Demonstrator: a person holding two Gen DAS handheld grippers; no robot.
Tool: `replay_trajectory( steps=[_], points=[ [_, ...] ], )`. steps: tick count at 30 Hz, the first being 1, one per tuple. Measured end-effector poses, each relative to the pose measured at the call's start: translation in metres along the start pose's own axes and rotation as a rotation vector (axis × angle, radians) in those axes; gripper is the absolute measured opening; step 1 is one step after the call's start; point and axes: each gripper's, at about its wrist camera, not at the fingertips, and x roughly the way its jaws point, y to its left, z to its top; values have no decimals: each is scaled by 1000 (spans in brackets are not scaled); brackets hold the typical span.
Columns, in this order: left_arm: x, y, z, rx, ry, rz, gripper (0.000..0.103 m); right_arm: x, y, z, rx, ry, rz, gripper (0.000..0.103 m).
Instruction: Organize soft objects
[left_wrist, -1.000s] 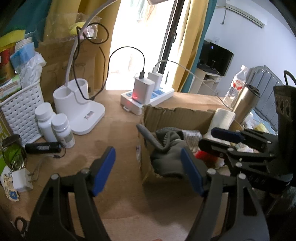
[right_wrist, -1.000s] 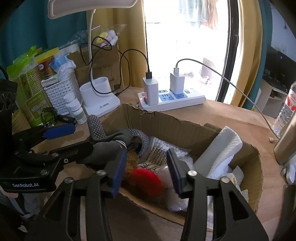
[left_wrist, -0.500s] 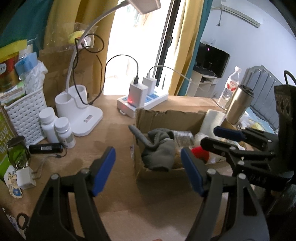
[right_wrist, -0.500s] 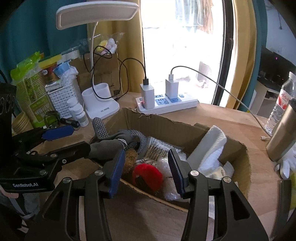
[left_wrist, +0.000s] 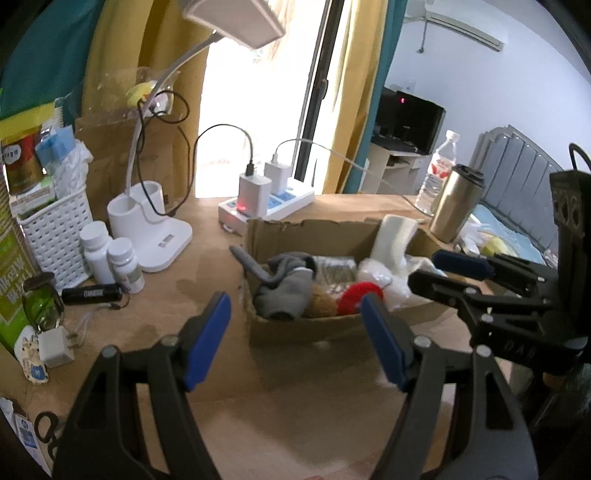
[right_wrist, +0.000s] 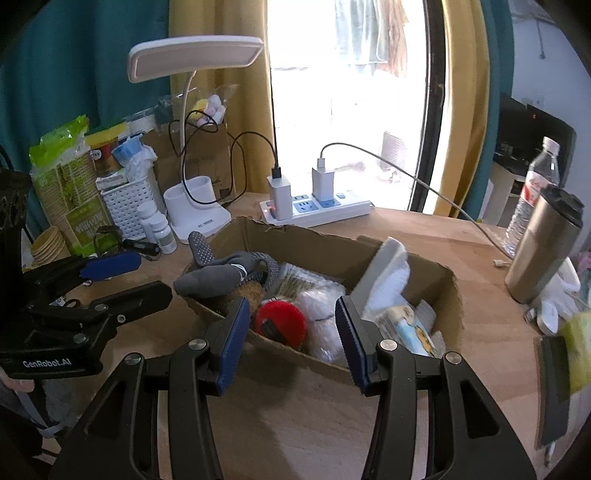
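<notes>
Seemingly near done: grey glove (right_wrist: 221, 273) draped over cardboard box (right_wrist: 325, 243) rim on worktop (right_wrist: 491, 354), red pompom (right_wrist: 280, 321) and white cloth (right_wrist: 388, 280) inside. Left claw (left_wrist: 297, 339), right claw (right_wrist: 291, 339): both apart, empty.

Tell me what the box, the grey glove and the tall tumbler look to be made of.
Box: corrugated cardboard, matte brown, torn ragged rim. Grey glove: knit fabric, limp, with raised grip dots on a finger. Tall tumbler: probably stainless steel, brushed sheen, dark lid.
</notes>
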Motion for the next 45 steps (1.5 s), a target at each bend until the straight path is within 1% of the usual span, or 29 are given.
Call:
replay_trajectory(
  steps=[4,10,29,39,41,43,45],
  points=[
    [-10,-9,-2,15,-17,-12,74,-14,-3,-6,10,-15,-19,51],
    [-25,-23,-5,32,-38,-12,74,-39,-7,-16,29,-46,-48,56],
    [-74,-58,-26,90,-98,-56,75,-112,-7,-51,64,-137,-139,56],
    [-102,-74,-36,116,-143,-81,75,-147,-1,-66,79,-194,-166,61],
    [-110,-79,-38,124,-155,-84,76,-154,-1,-70,82,-208,-175,64],
    [-117,-84,-40,128,-167,-90,88,-163,-1,-73,84,-223,-190,65],
    [-122,-88,-41,134,-176,-88,90,-172,-1,-76,83,-237,-205,66]
  ],
)
